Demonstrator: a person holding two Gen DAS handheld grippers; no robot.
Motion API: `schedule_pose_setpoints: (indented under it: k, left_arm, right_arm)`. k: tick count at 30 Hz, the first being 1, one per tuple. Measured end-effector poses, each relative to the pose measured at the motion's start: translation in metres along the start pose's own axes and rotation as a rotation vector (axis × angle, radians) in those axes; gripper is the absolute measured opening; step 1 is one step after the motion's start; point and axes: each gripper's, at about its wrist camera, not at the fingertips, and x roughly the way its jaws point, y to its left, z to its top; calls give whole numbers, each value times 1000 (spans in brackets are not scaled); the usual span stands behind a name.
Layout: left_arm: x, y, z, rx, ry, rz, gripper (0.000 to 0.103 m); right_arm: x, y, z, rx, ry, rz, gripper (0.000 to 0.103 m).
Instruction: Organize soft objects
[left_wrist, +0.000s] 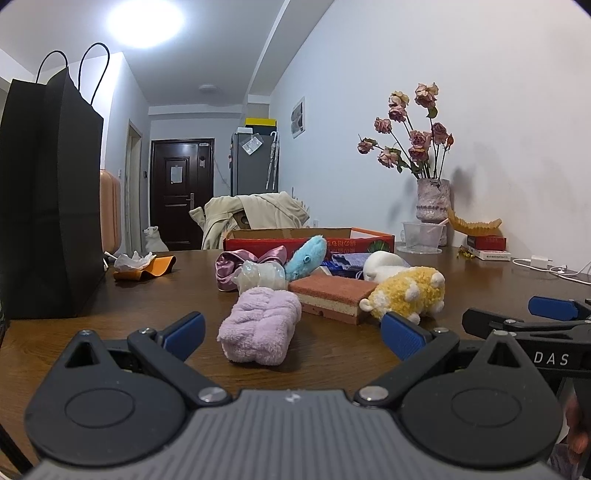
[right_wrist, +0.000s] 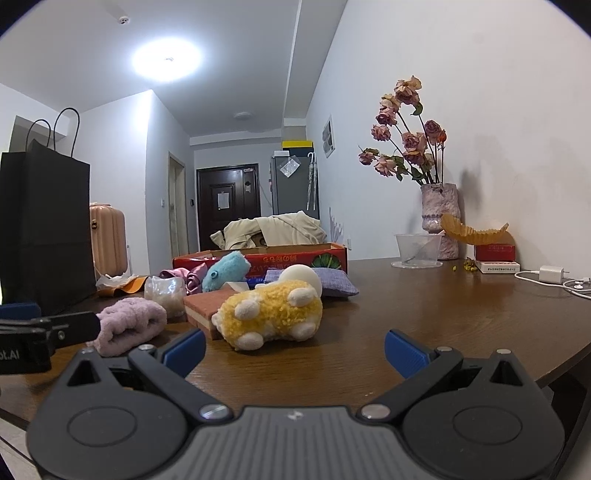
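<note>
Soft toys and cloths clustered on my brown tabletop (right_wrist: 424, 314), both tools hovering low and holding nothing.

From largest: a black paper bag (left_wrist: 51, 192) stands at the left edge; a red cardboard box (left_wrist: 306, 240) sits behind the pile. A brick-coloured sponge block (left_wrist: 328, 295) touches the yellow plush animal (right_wrist: 269, 314) lying on its side. The rolled lilac towel (left_wrist: 260, 325) lies nearest, between my left tool's (left_wrist: 291, 332) spread jaws. My right tool (right_wrist: 293, 349) also gapes wide, just short of the plush.
</note>
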Motion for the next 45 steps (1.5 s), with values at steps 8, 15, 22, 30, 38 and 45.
schedule_pose_setpoints:
  k: [8, 15, 22, 30, 38, 45]
  left_arm:
    - [0, 0, 0, 1, 0, 0, 103]
    - [0, 0, 0, 1, 0, -2, 103]
    - [0, -2, -1, 3, 4, -7, 103]
    - [0, -3, -1, 3, 5, -8, 103]
    - [0, -2, -1, 1, 9, -13, 103]
    - [0, -1, -1, -1, 12, -15, 103]
  right_arm:
    - [-1, 1, 0, -2, 1, 1, 103]
    - [-1, 1, 0, -3, 2, 1, 103]
    - [1, 2, -1, -4, 6, 10, 103]
    - [1, 1, -1, -1, 4, 4, 103]
    - [2, 1, -2, 1, 7, 5, 103]
    - [2, 2, -2, -1, 6, 13, 103]
